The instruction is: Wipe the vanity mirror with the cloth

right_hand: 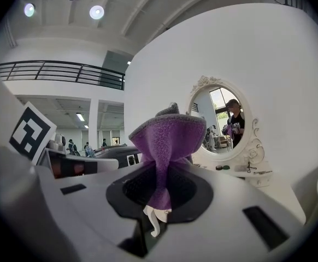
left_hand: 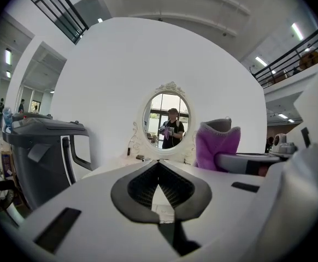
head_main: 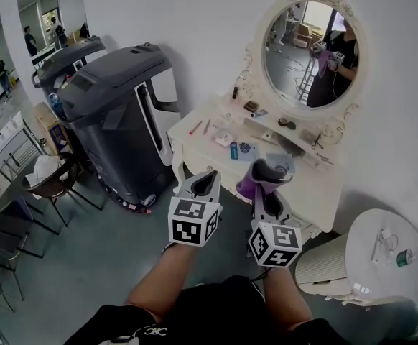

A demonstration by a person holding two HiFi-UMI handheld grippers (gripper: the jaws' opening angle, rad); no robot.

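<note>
White wall rises behind a white vanity. The vanity mirror stands upright at the back edge of its tabletop, and small items are scattered along the tabletop. Both grippers are held in the air by the tabletop's front edge, side by side and well apart from the glass.

The right gripper has its jaws clamped on a purple cloth, which is pinched narrow between them and fans out above the tips. The left gripper has its jaws drawn together, tips touching, with nothing between them.

Only the head view shows the round white stand to the right of the vanity. The left gripper view faces the mirror straight on, with the cloth at its right and a dark grey machine at its left. The right gripper view has the mirror off to its right.
</note>
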